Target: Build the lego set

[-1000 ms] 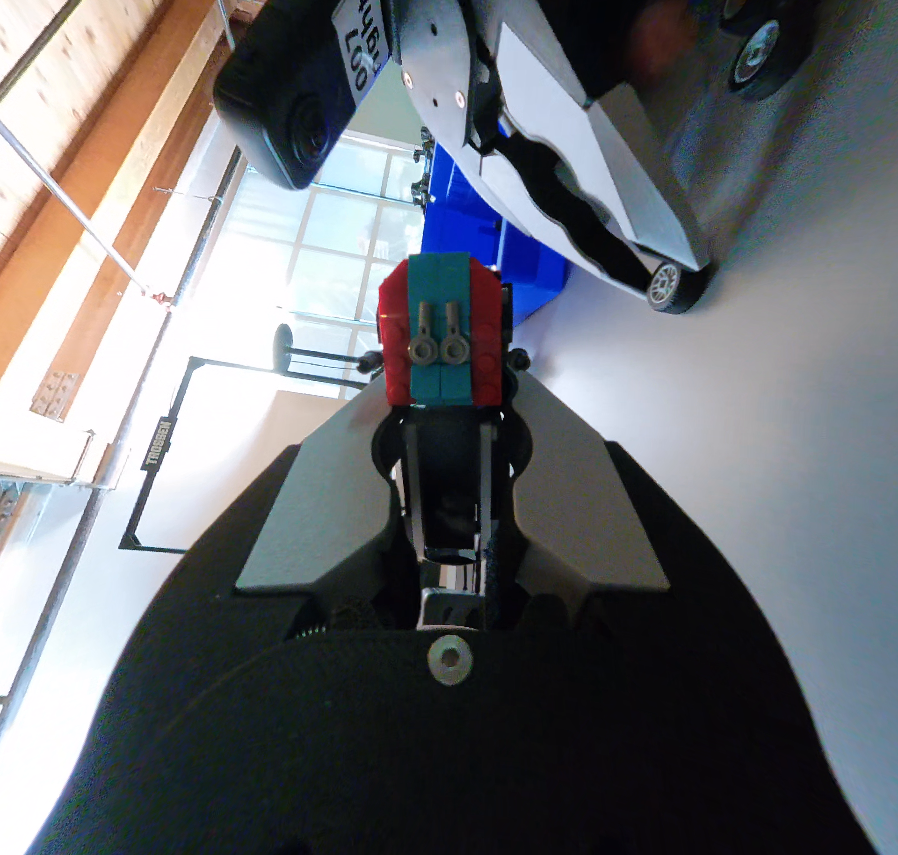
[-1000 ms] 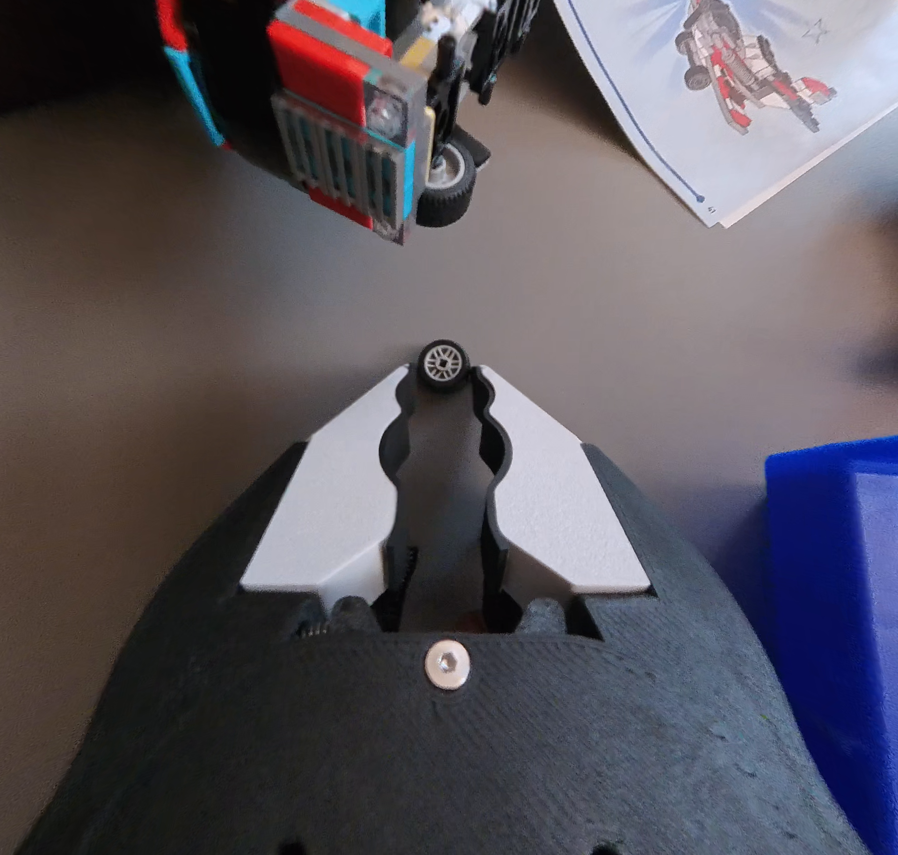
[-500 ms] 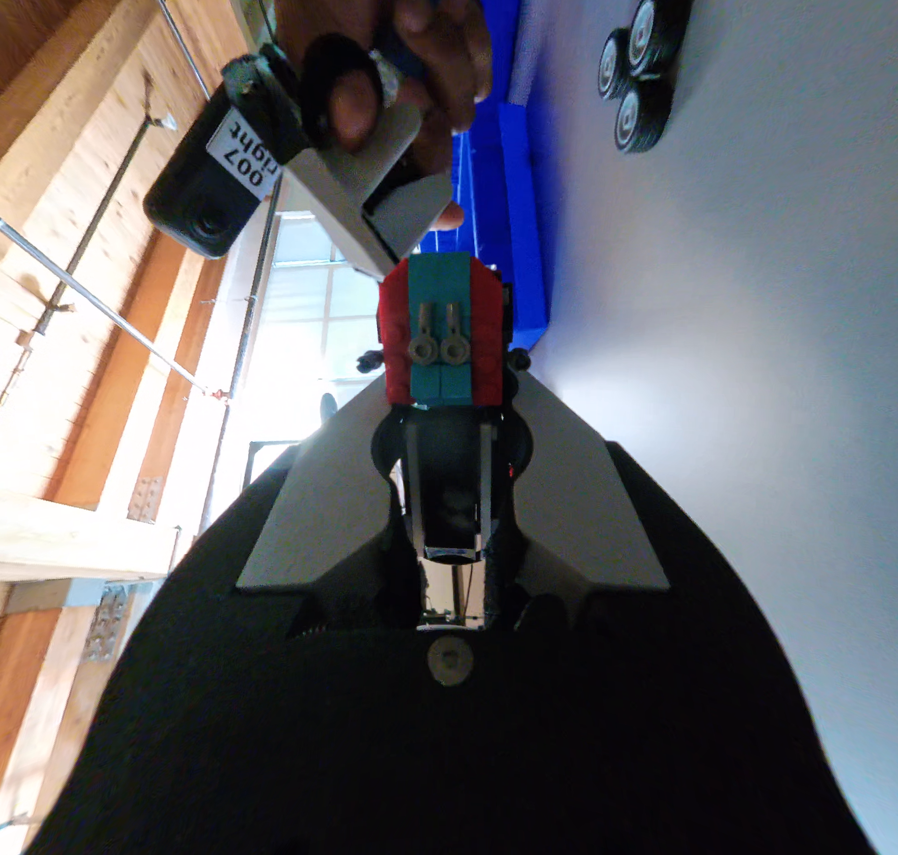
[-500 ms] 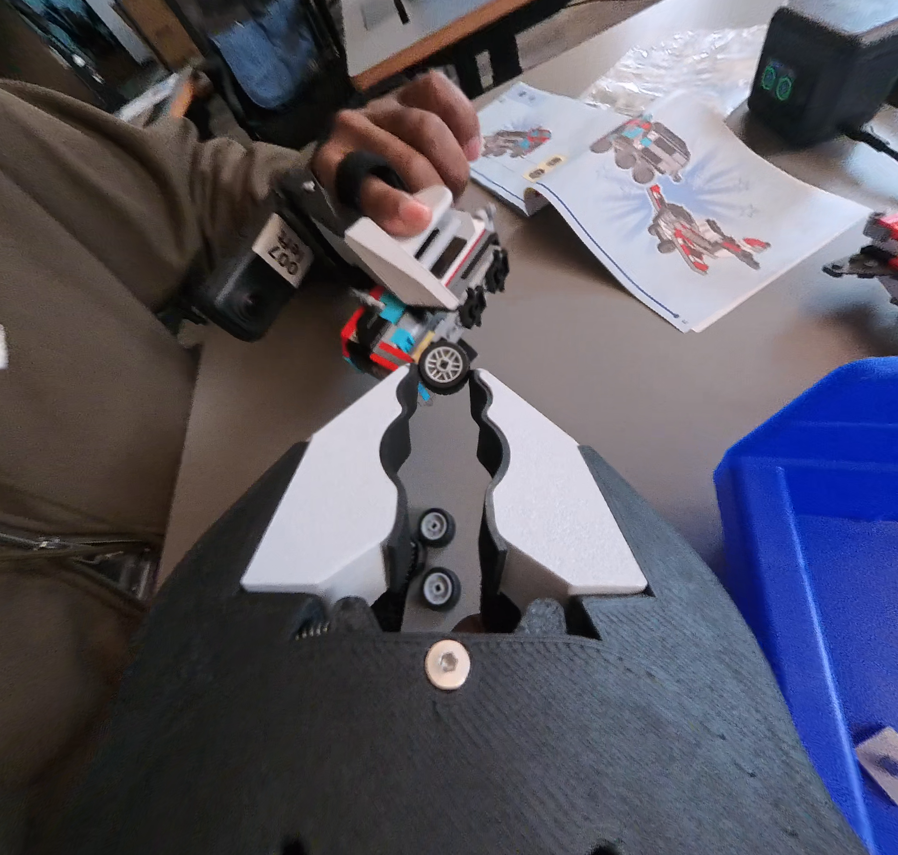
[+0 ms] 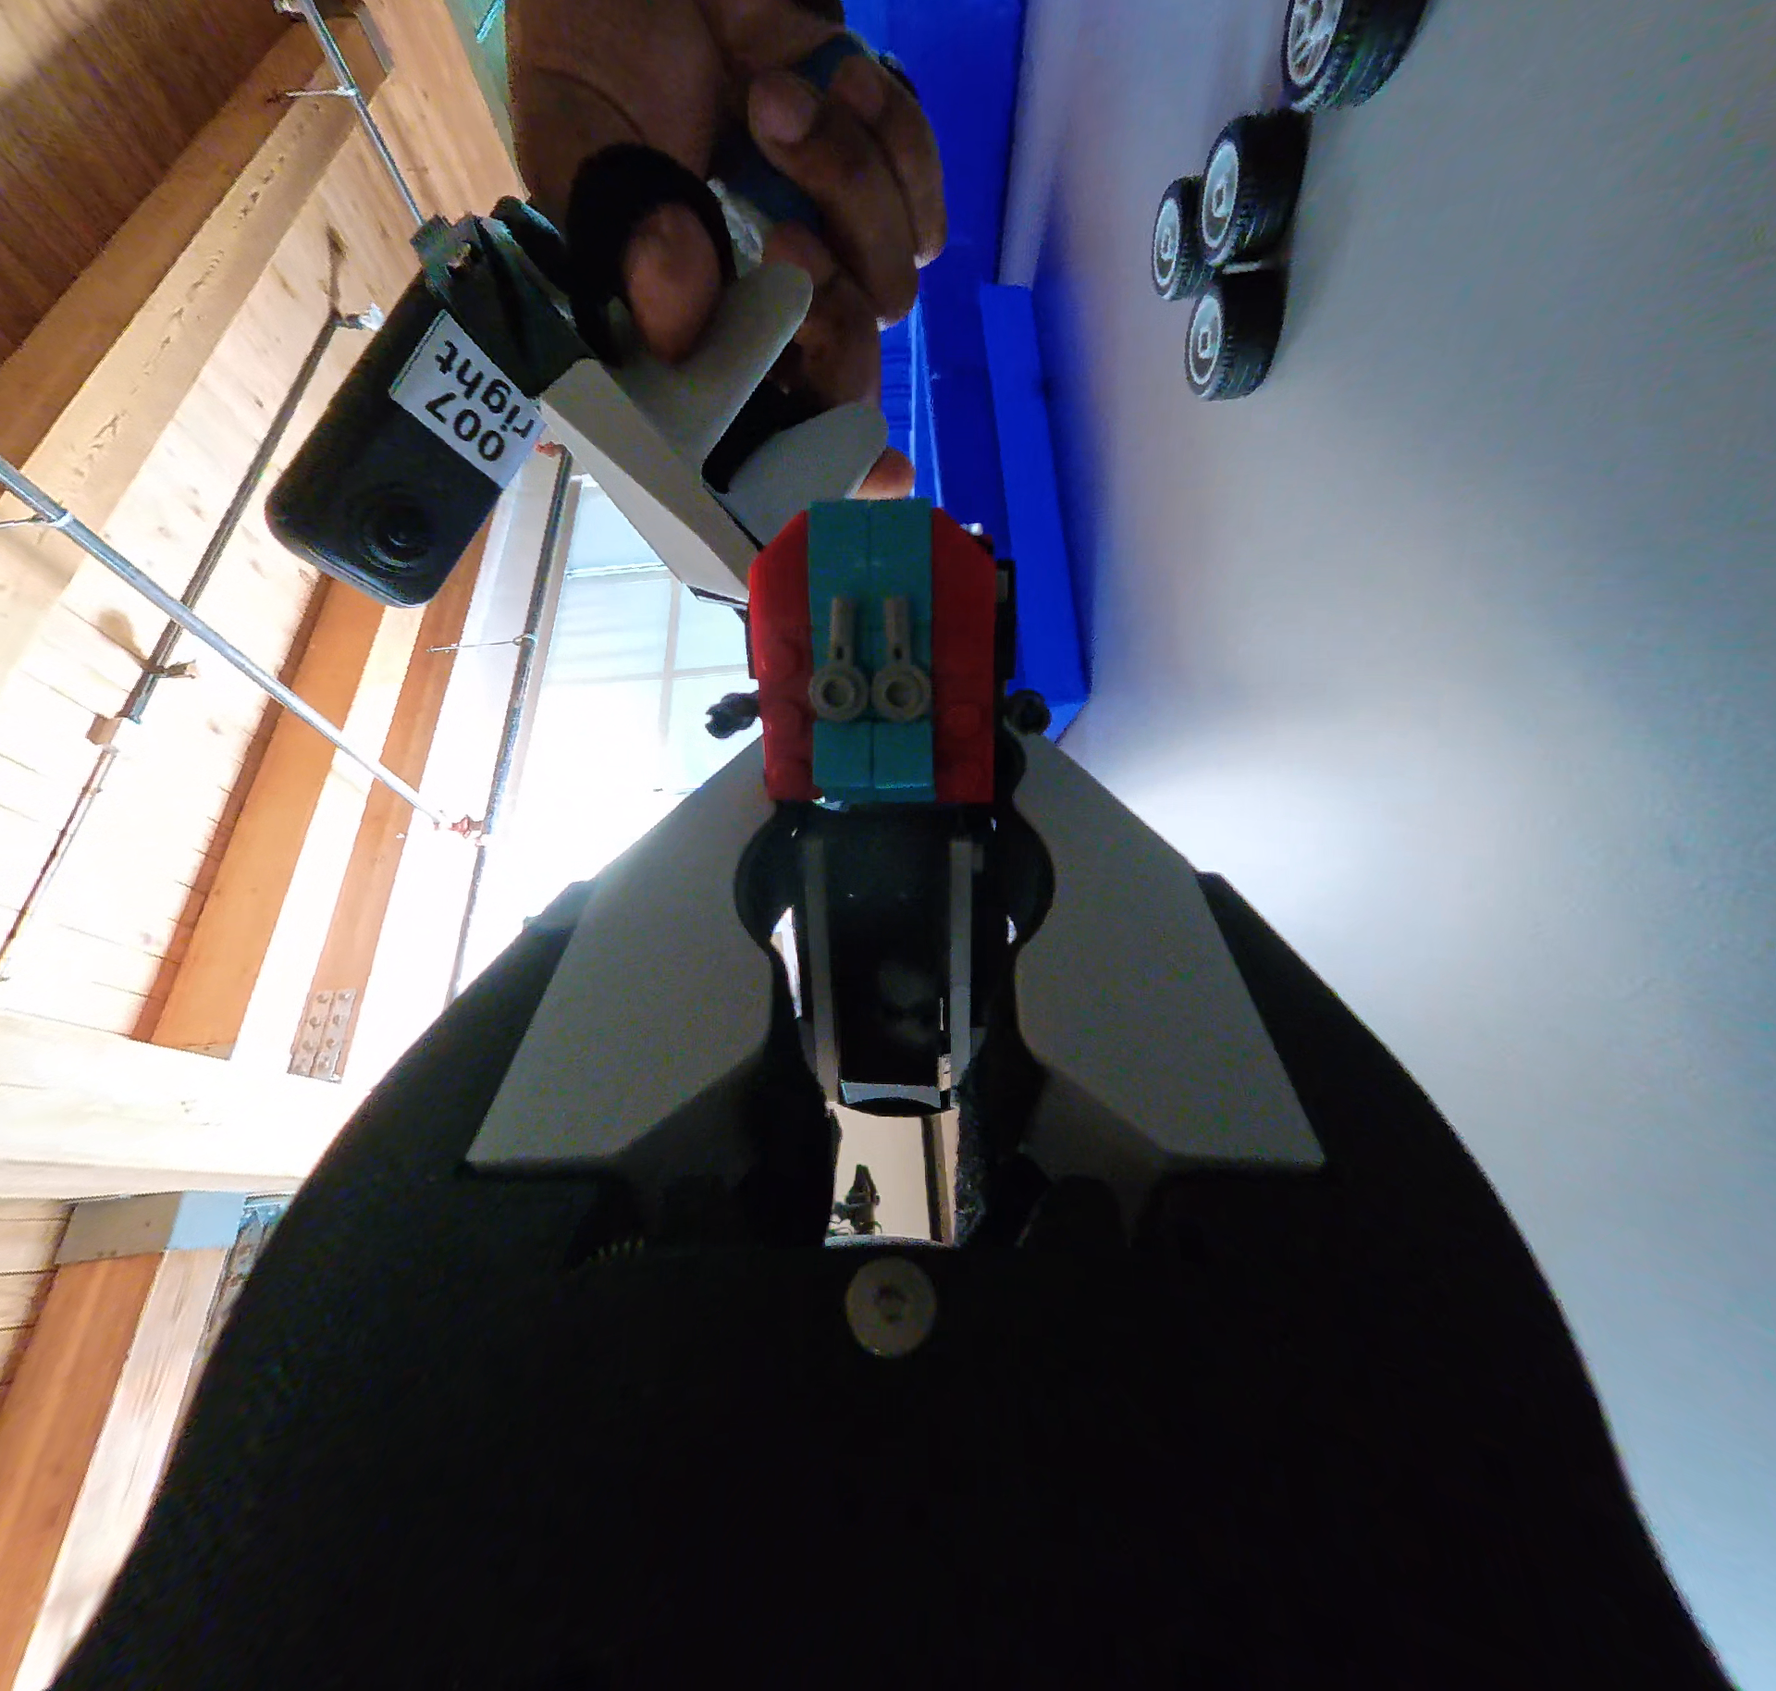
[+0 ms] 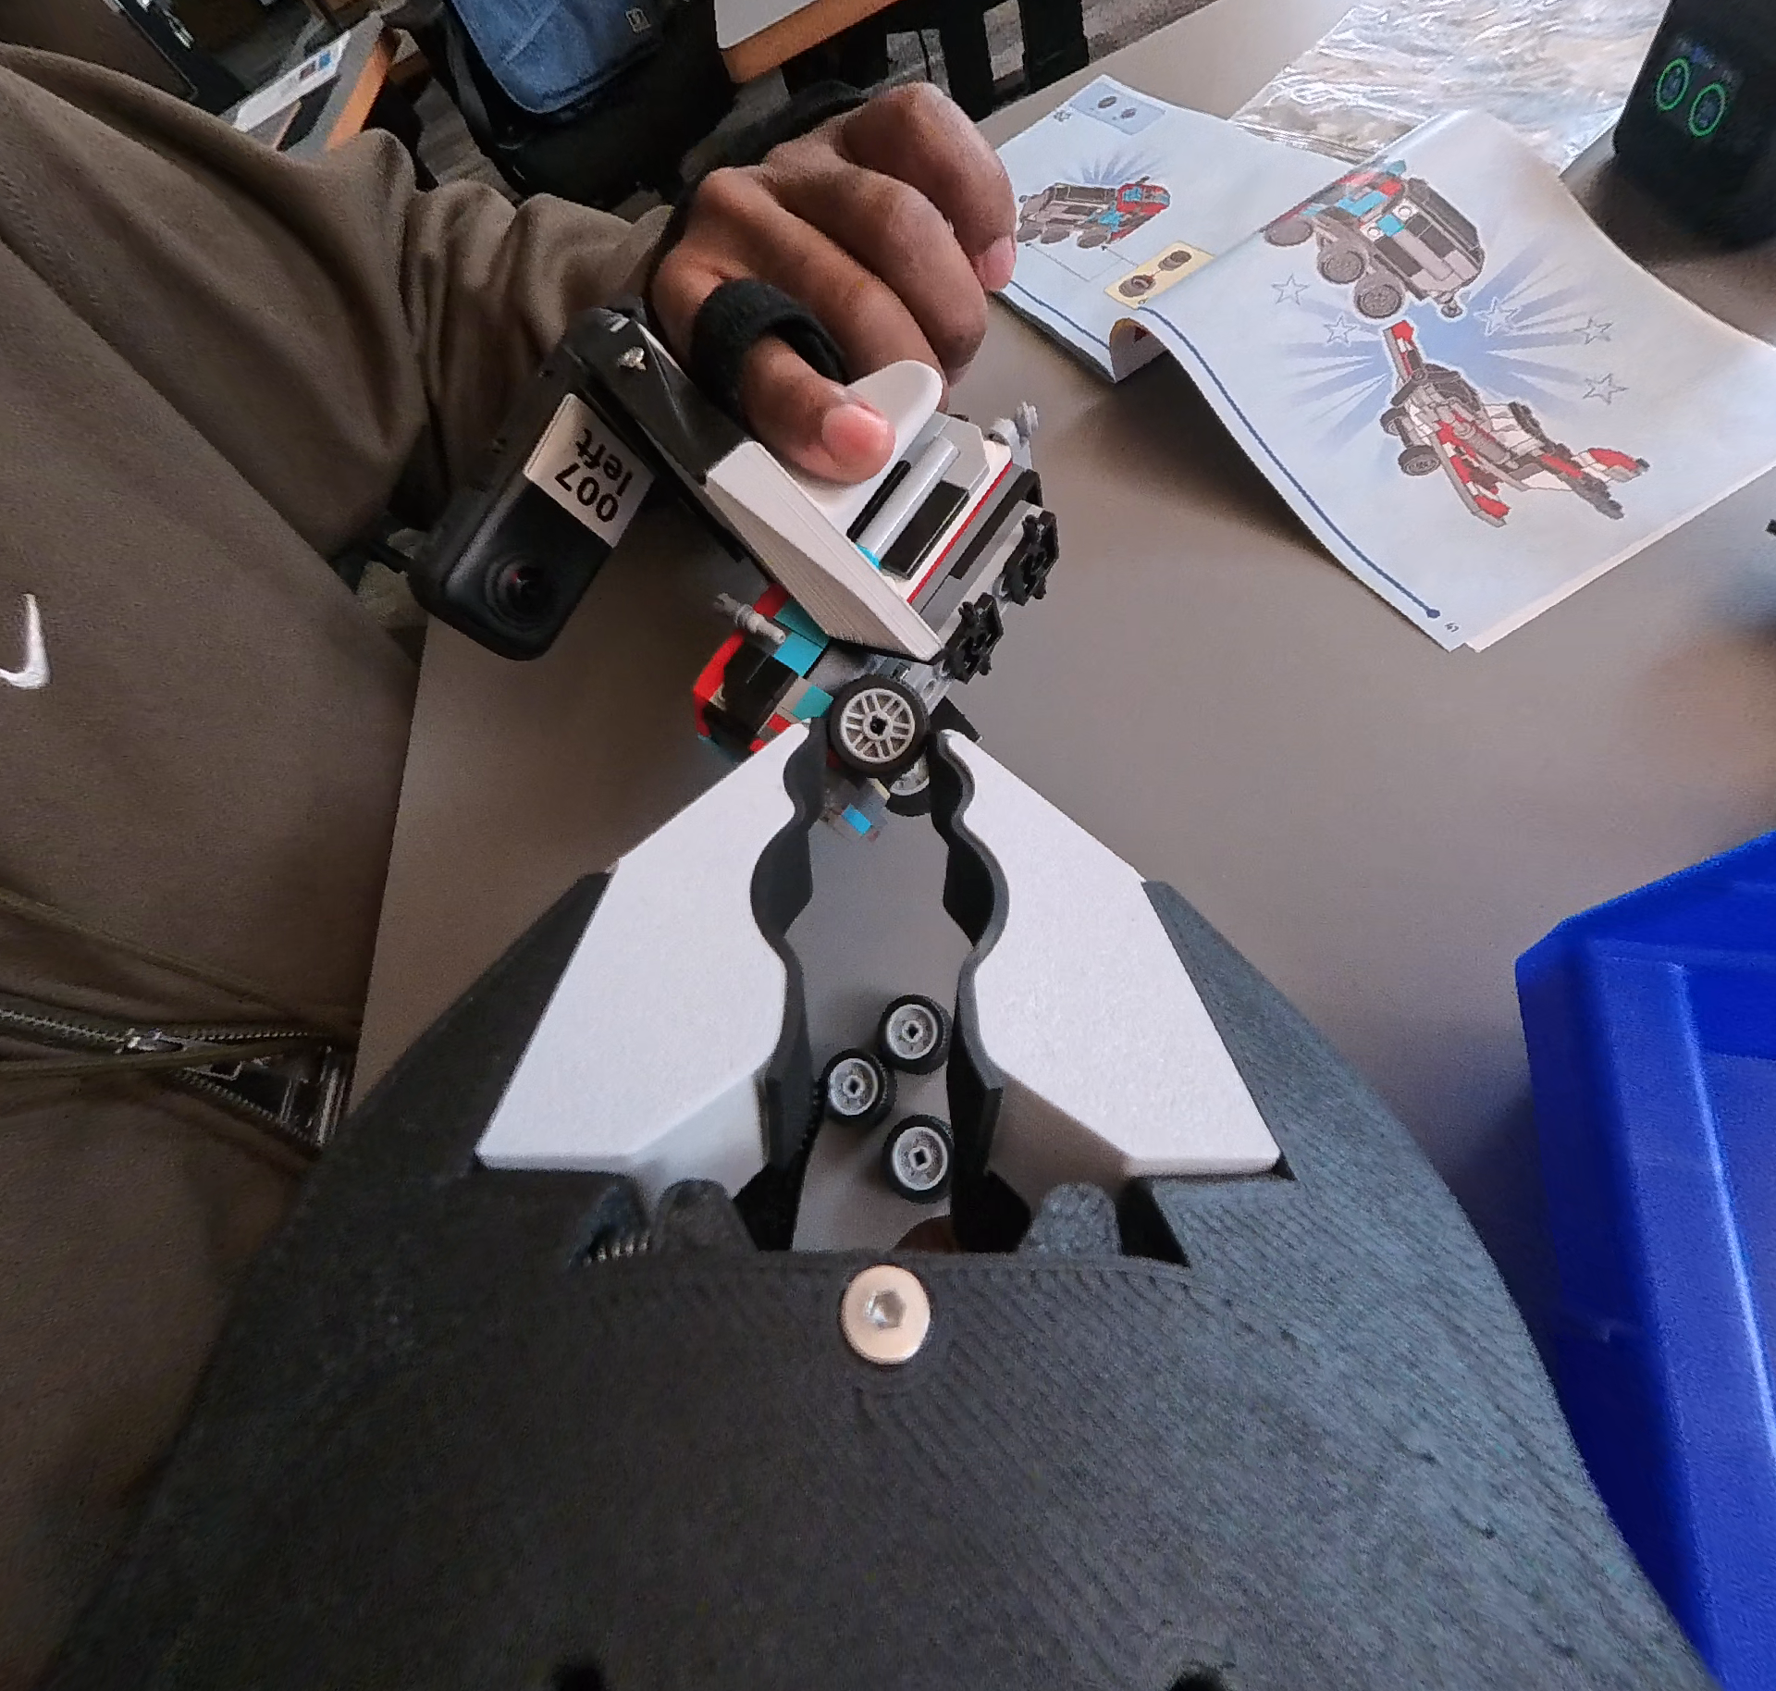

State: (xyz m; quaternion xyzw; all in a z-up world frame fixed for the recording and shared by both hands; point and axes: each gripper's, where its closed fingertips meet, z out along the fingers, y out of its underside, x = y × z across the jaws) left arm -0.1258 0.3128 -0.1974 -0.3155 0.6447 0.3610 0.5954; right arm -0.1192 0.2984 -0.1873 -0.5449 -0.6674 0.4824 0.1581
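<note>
here, my left gripper point(image 6: 870, 588) clamps a red, teal and grey brick truck point(image 6: 846, 645) above the desk point(image 6: 1249, 780). my right gripper point(image 6: 879, 746) pinches a small grey-hubbed wheel point(image 6: 876, 725) against the truck's near lower side, hub facing me; three spare wheels point(image 6: 889, 1092) lie below.

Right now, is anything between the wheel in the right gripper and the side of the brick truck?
Nothing visible: the wheel, pinched in the right gripper, is already against the brick truck, which the left gripper holds.
</note>
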